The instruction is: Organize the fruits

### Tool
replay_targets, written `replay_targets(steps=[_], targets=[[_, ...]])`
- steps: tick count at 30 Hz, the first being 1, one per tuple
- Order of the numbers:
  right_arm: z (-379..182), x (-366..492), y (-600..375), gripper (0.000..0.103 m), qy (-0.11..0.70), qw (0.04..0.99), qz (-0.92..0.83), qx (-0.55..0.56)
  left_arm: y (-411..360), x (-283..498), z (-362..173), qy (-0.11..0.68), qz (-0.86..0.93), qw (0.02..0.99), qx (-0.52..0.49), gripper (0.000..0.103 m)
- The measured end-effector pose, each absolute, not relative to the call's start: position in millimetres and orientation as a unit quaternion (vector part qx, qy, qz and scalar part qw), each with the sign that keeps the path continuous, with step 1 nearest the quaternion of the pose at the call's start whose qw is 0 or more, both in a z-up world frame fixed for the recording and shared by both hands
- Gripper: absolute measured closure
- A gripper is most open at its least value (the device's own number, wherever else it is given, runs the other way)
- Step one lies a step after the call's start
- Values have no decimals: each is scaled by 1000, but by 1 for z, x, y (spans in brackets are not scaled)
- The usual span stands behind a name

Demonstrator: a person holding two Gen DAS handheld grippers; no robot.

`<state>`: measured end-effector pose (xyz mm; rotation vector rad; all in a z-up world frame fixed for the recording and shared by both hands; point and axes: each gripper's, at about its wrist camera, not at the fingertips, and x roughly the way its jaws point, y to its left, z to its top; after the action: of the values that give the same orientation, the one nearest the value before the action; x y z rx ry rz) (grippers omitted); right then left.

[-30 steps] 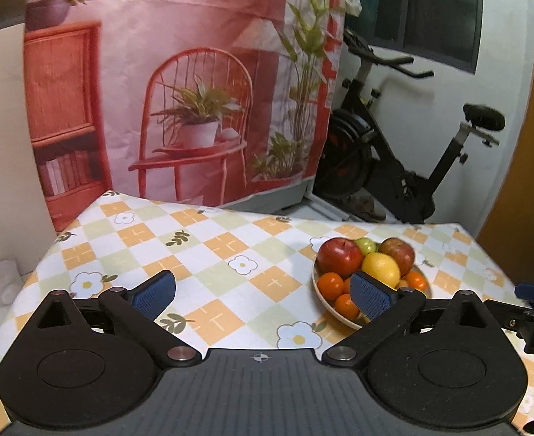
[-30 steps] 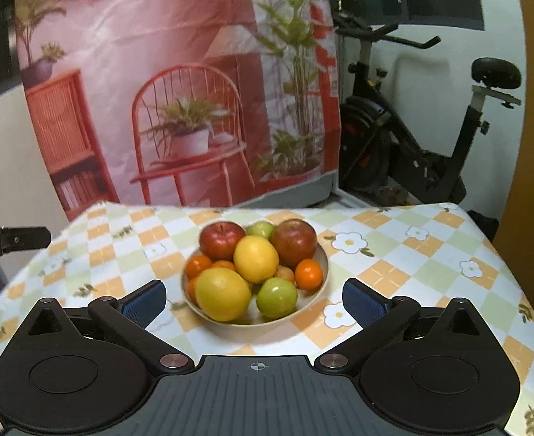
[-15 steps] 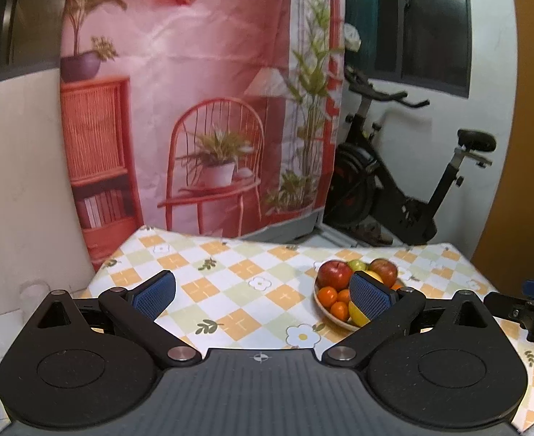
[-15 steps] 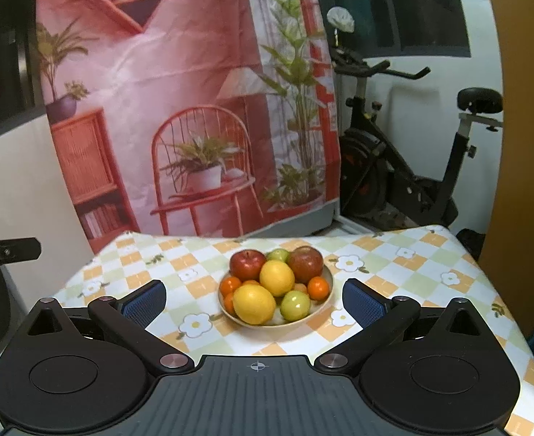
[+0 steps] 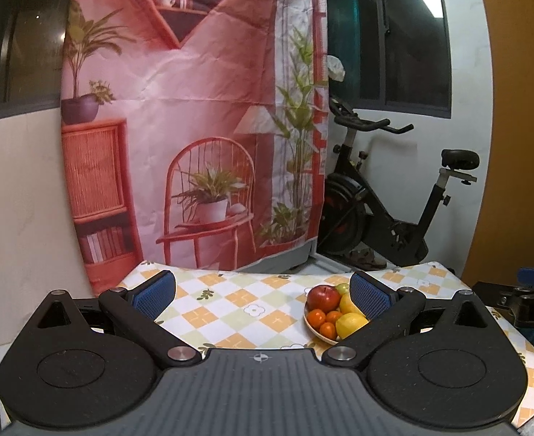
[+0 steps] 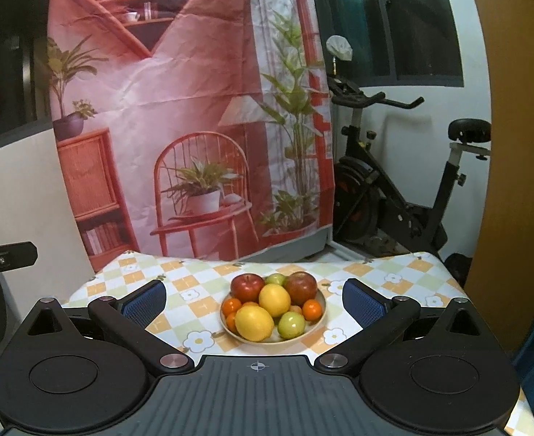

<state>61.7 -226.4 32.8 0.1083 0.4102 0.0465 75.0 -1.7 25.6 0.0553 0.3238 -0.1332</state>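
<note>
Your left hand-held gripper (image 5: 262, 292) is spread wide and holds nothing; its blue pads (image 5: 153, 292) hang above the desk (image 5: 230, 312), touching no fruit. Your right hand-held gripper (image 6: 254, 299) is just as wide and equally empty, with the bowl (image 6: 319, 314) framed between its fingers but farther out on the desk.

The checkered cloth lies bare to the left of the bowl, giving open room there. The desk's far edge meets a printed backdrop (image 6: 179, 109); an exercise bike (image 6: 394, 200) stands beyond the far right corner.

The bowl holds two red apples (image 6: 247, 287), yellow lemons (image 6: 254, 322), small oranges (image 6: 311, 309) and green fruits (image 6: 291, 325), heaped together and touching.
</note>
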Motion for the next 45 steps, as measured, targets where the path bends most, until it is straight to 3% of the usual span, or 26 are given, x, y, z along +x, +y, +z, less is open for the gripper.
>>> replay_targets(steps=[45], targets=[[34, 60, -220, 0, 206, 977, 23, 49, -6, 72, 15, 166, -73, 983, 35, 0]])
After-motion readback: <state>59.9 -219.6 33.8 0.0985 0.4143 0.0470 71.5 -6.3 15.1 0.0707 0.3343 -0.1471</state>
